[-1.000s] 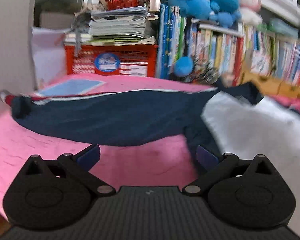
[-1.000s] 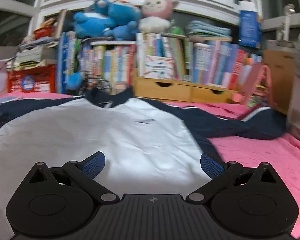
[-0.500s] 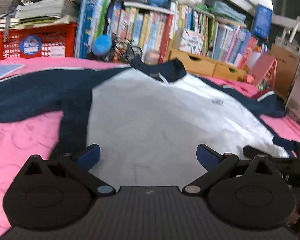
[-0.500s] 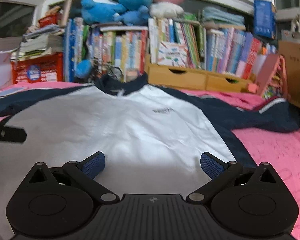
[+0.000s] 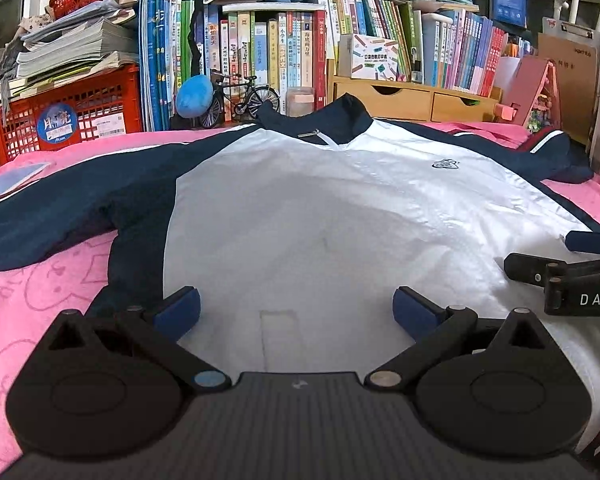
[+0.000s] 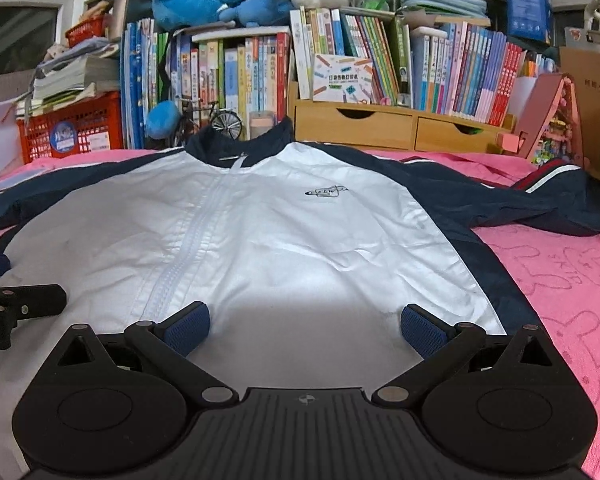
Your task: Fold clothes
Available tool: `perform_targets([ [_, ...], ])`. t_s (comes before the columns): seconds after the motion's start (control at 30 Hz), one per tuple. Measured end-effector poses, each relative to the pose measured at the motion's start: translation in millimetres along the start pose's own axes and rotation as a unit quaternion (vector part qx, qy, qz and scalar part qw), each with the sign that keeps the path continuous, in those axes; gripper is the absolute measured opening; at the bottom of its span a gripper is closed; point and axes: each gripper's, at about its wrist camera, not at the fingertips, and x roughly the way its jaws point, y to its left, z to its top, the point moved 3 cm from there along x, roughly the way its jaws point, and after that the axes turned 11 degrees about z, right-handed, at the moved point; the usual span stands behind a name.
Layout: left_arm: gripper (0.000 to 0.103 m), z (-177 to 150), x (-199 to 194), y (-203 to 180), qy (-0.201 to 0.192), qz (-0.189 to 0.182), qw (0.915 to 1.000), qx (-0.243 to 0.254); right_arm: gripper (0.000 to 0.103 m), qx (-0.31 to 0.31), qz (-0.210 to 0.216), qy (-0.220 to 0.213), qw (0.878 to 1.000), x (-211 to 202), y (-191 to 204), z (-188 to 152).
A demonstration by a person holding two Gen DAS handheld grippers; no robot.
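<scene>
A white zip jacket [image 5: 340, 216] with navy sleeves and collar lies flat, front up, on a pink cloth; it also fills the right wrist view [image 6: 284, 248]. Its sleeves spread out to the left [image 5: 60, 208] and right [image 6: 540, 208]. My left gripper [image 5: 296, 308] is open and empty over the lower left part of the white front. My right gripper [image 6: 305, 328] is open and empty over the lower right part of the front. Each gripper shows at the edge of the other's view, the right one [image 5: 572, 276] and the left one [image 6: 12, 304].
The pink cloth [image 6: 572, 288] covers the surface on both sides. Behind the collar stand a row of books [image 5: 268, 52], a wooden drawer box [image 6: 388, 128], a red crate [image 5: 68, 116] with paper stacks, a toy bicycle [image 5: 244, 100] and plush toys. A cardboard box [image 6: 592, 112] stands at the far right.
My left gripper has swung from the left sleeve rightwards to the white front of the jacket. My right gripper has shifted a little right. Both stayed open.
</scene>
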Motion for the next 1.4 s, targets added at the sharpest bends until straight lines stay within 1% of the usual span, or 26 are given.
perform_targets([
  [0.27, 0.103, 1, -1, 4, 0.001, -0.010, 0.9999, -0.006, 0.103, -0.002, -0.002, 0.004, 1.000, 0, 0, 2],
  [0.33, 0.103, 1, -2, 13, 0.006, 0.004, 0.9999, -0.010, 0.103, -0.015, -0.015, 0.006, 1.000, -3, -7, 4],
  [0.37, 0.103, 1, -3, 21, 0.010, 0.013, 0.9997, -0.019, 0.103, -0.020, -0.026, 0.007, 0.999, -5, -12, 5],
  [0.4, 0.103, 0, -4, 30, 0.015, 0.021, 0.9992, -0.030, 0.103, -0.016, -0.055, 0.008, 0.998, -7, -22, 6],
  [0.43, 0.103, 0, -4, 38, 0.022, 0.022, 0.9986, -0.043, 0.103, -0.007, -0.100, 0.012, 0.995, -9, -38, 6],
  [0.5, 0.103, 3, -9, 50, 0.032, 0.001, 0.9968, -0.073, 0.103, 0.021, -0.140, 0.012, 0.990, -19, -65, 7],
  [0.6, 0.103, 9, -20, 46, 0.029, -0.014, 0.9962, -0.081, 0.103, 0.074, -0.106, -0.021, 0.991, -41, -86, 6],
  [0.67, 0.103, 12, -26, 36, 0.024, -0.023, 0.9968, -0.073, 0.103, 0.086, -0.091, -0.033, 0.992, -49, -89, 4],
  [0.73, 0.103, 15, -28, 25, 0.023, -0.029, 0.9972, -0.065, 0.103, 0.071, -0.089, -0.026, 0.993, -48, -83, 2],
  [0.83, 0.103, 16, -28, 17, 0.024, -0.029, 0.9978, -0.054, 0.103, 0.038, -0.084, -0.015, 0.996, -43, -70, 1],
  [0.93, 0.103, 17, -27, 12, 0.027, -0.027, 0.9981, -0.047, 0.103, 0.017, -0.065, -0.012, 0.998, -41, -57, 1],
  [1.03, 0.103, 21, -23, 15, 0.029, -0.026, 0.9978, -0.053, 0.103, 0.028, -0.026, -0.011, 0.999, -42, -49, 4],
  [1.17, 0.103, 24, -18, 15, 0.031, -0.024, 0.9975, -0.059, 0.103, 0.028, 0.056, -0.009, 0.998, -44, -28, 7],
  [1.33, 0.103, 18, -10, 14, 0.046, -0.016, 0.9974, -0.053, 0.103, -0.018, 0.098, 0.009, 0.995, -35, 7, 4],
  [1.4, 0.103, 14, -6, 14, 0.054, -0.013, 0.9972, -0.051, 0.103, -0.035, 0.097, 0.021, 0.994, -29, 17, 0],
])
